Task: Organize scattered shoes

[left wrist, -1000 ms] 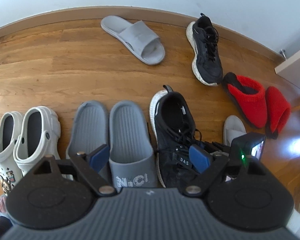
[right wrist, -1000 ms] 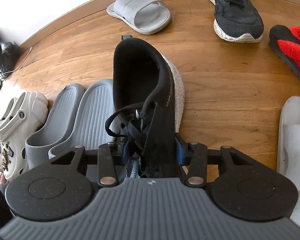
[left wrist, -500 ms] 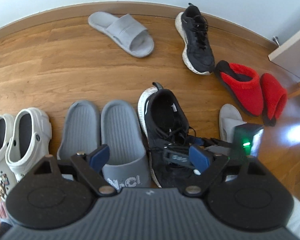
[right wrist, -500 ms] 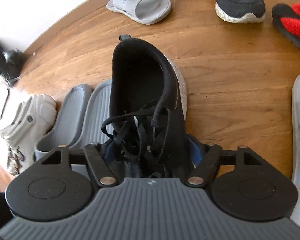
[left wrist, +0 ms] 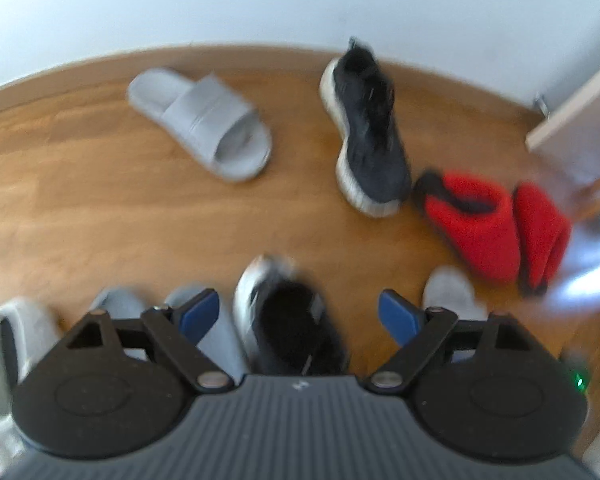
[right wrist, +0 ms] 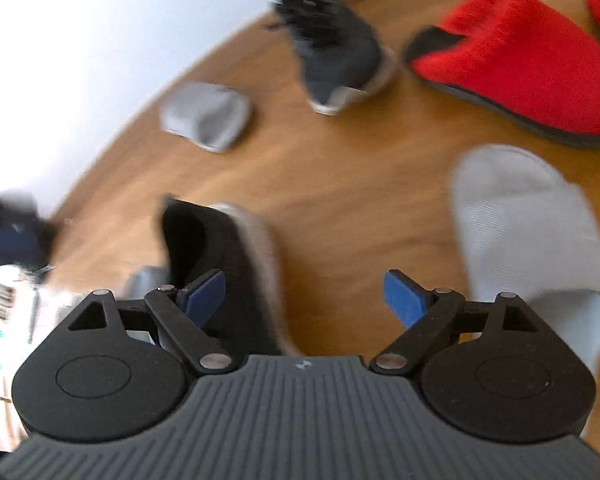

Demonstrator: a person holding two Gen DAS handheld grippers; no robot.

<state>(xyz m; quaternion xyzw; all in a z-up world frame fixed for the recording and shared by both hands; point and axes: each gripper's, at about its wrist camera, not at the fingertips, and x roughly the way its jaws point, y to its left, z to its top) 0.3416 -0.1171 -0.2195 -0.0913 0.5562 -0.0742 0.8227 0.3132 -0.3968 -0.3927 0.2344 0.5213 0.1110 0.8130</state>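
Both views are blurred by motion. A black sneaker (left wrist: 296, 324) stands on the wood floor beside grey slides (left wrist: 204, 332) and white clogs (left wrist: 8, 340). My left gripper (left wrist: 300, 312) hovers open above its heel, touching nothing. My right gripper (right wrist: 306, 298) has its jaws opening, with bare floor between them; the same black sneaker (right wrist: 224, 264) lies just left of it. The second black sneaker (left wrist: 368, 136) (right wrist: 332, 48) lies far off near the wall. A loose grey slide (left wrist: 204, 124) (right wrist: 206, 120) lies left of it.
Two red slippers (left wrist: 484, 224) (right wrist: 520, 60) lie to the right. A pale grey slipper (right wrist: 524, 232) (left wrist: 450, 292) sits right beside my right gripper. A pale door or cabinet edge (left wrist: 572, 120) stands at the far right. Dark clutter (right wrist: 12, 236) sits by the wall at left.
My right gripper let go of the black sneaker, opened and swung right toward the pale grey slipper. The left gripper moved back from the row, so the far shoes sit lower in its view.
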